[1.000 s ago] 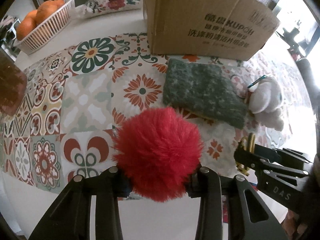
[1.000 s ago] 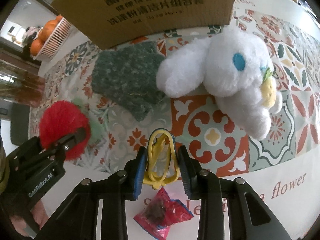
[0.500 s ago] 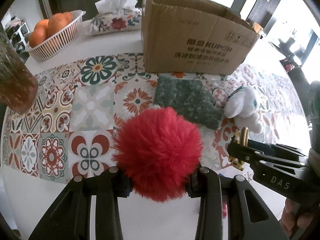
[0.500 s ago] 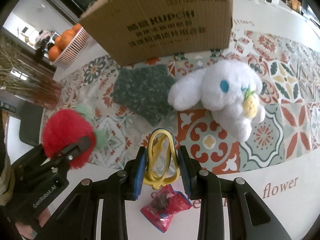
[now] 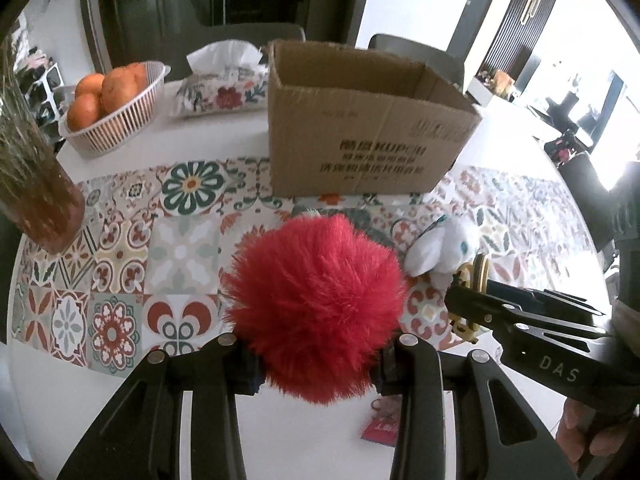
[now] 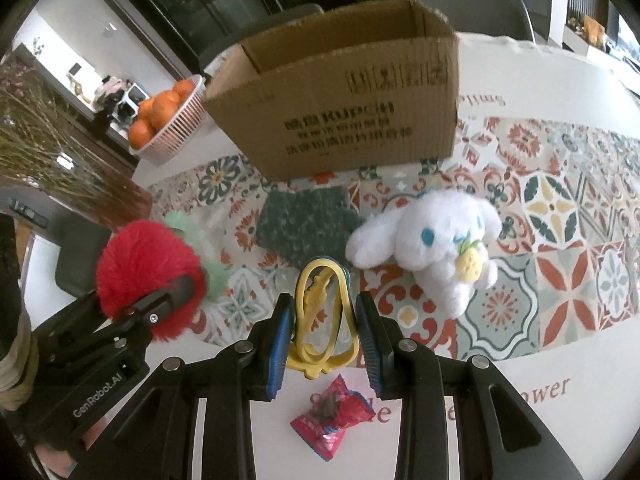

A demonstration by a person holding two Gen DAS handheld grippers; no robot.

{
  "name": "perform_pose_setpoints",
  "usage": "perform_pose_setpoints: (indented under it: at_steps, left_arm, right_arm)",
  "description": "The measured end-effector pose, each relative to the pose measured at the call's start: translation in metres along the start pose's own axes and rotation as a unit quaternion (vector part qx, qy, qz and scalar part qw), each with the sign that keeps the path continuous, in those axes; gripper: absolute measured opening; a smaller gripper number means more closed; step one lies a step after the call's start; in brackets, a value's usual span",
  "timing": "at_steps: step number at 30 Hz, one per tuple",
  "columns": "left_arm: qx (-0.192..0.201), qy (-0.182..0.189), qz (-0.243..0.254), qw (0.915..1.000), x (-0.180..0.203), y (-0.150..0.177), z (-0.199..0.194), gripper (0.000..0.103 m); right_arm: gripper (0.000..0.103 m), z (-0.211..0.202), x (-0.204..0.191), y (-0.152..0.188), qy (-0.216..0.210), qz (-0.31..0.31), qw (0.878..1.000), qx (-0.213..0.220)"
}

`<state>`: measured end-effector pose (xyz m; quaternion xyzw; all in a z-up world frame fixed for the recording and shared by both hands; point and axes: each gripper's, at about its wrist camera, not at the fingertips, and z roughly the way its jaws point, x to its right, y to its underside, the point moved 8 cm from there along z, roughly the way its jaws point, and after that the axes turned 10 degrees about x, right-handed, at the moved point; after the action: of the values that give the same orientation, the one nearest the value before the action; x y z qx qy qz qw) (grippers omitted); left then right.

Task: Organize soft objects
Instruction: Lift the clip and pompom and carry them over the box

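Observation:
My left gripper [image 5: 316,356] is shut on a fluffy red pompom [image 5: 316,304], held above the patterned tablecloth; the pompom [image 6: 148,272] also shows at the left of the right wrist view, with a pale green tuft behind it. My right gripper [image 6: 322,338] is shut on a yellow rubbery loop toy [image 6: 322,320], also lifted off the table. A white plush bunny [image 6: 432,248] and a dark green knitted cloth [image 6: 304,224] lie on the cloth in front of an open cardboard box [image 6: 344,120]. In the left wrist view the bunny [image 5: 444,250] lies right of the pompom.
A white basket of oranges [image 5: 114,120] and a floral tissue box [image 5: 222,88] stand at the back left. A brown vase with dry grass [image 5: 38,196] stands at the left edge. A red candy wrapper [image 6: 332,416] lies near the table's front edge. Chairs stand behind the table.
Both grippers have risen with their loads and tilted up, so the table objects look smaller and the box's open top and the room behind have come into view.

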<state>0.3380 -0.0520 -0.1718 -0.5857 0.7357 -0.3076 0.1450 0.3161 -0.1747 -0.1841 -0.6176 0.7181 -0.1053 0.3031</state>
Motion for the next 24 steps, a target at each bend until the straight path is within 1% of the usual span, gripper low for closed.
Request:
perform_pose_setpoints:
  at_steps: [13, 24]
  left_arm:
    - [0.036, 0.01, -0.006, 0.9993, 0.021, -0.031, -0.019, 0.038]
    - [0.075, 0.007, -0.004, 0.9971, 0.035, -0.069, -0.034, 0.038]
  right_arm:
    - [0.034, -0.03, 0.0, -0.034, -0.02, -0.01, 0.999, 0.049]
    - [0.034, -0.05, -0.002, -0.071, -0.035, -0.02, 0.995, 0.087]
